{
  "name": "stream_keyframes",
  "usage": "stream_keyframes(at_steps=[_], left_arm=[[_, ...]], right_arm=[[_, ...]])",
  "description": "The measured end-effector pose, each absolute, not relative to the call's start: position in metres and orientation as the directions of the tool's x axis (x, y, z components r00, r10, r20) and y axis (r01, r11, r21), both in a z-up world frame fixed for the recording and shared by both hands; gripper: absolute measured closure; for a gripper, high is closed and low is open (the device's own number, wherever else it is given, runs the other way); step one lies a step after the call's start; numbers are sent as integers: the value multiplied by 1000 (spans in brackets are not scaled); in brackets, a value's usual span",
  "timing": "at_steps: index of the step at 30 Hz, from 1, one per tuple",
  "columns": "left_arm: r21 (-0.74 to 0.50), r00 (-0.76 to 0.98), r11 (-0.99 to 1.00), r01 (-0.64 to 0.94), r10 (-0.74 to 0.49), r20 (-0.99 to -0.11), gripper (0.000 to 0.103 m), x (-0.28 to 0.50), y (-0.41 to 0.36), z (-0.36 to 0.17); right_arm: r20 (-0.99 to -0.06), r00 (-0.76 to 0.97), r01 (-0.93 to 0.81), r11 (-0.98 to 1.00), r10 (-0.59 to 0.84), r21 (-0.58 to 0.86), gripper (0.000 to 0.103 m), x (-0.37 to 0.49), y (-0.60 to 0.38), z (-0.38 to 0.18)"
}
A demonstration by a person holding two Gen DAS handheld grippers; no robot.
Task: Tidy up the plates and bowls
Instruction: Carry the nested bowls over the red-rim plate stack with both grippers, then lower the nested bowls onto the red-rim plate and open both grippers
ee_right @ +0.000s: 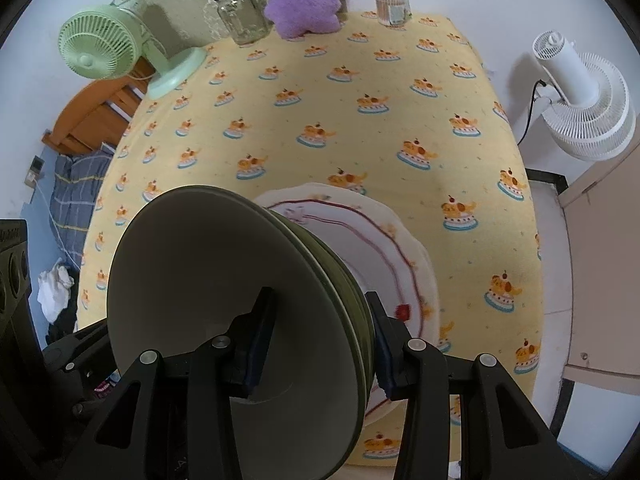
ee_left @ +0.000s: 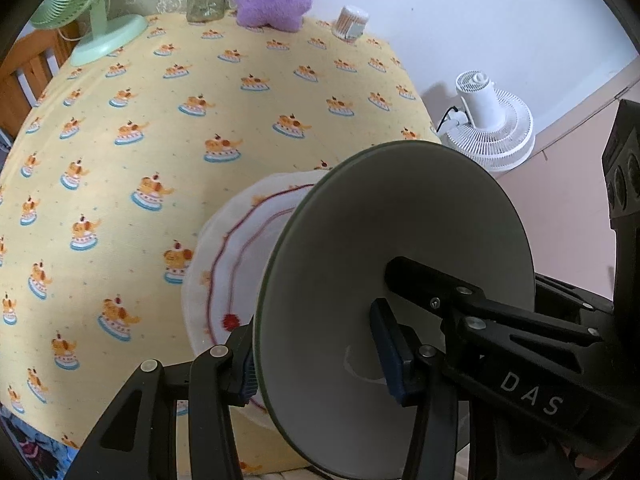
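While you held both tongs steeply down over the yellow tablecloth, its cake-print surface filled most of what lay ahead of them. Directly beneath the tongs sat the white plate with the red wavy ring, flat on the cloth; whether the bowls touched it could not be told. Above that plate you carried the stack of green-rimmed bowls, white inside, nested one in another and tipped on edge. Your right gripper was clamped across the stack's rim, one pad inside the top bowl and the other against the olive outer walls. Your left gripper was clamped on the opposite rim of the same stack, one finger inside the bowl, the other outside. Nothing lay inside the top bowl but the tong fingers.

Far ahead of your tongs, at the cloth's back edge, stood a purple plush toy. Ahead and to the left was the green desk fan. Off the table to the right stood the white fan. Beside the plush stood a glass jar with a dark lid, apparently empty, and further right a small clear tub packed with cotton swabs.
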State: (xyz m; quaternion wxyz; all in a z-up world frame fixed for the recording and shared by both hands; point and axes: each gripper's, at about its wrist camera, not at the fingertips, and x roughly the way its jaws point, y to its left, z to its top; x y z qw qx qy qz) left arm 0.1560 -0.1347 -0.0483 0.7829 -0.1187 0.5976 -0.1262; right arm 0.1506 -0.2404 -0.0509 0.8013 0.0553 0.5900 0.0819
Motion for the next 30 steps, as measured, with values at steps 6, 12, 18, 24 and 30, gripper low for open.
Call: stream_keyframes(at_steps=[6,12,18,24,30], left_arm=[[-337,225,941,35,-336,-914,53,166,-142,-63],[-331,235,943,30,-329,-915,52,171,-143,-63],[-320,233,947,22,-317,-919,51,172,-145,-62],[-279,230,960,1,-272,-935,44,168,-151,-61],[-215,213,977,1,-210,-954,34,158,-156,-54]], right_arm=[[-946,258,-74,980,198,185,56,161,-249,-66],[-945,264,-92,980,195,177,55,170,-251,-70],[-943,262,-104,977,207,185,55,172,-251,-71],[-938,269,-119,974,218,193,55,169,-250,-71],[-936,237,-133,963,260,234,43,159,-251,-76]])
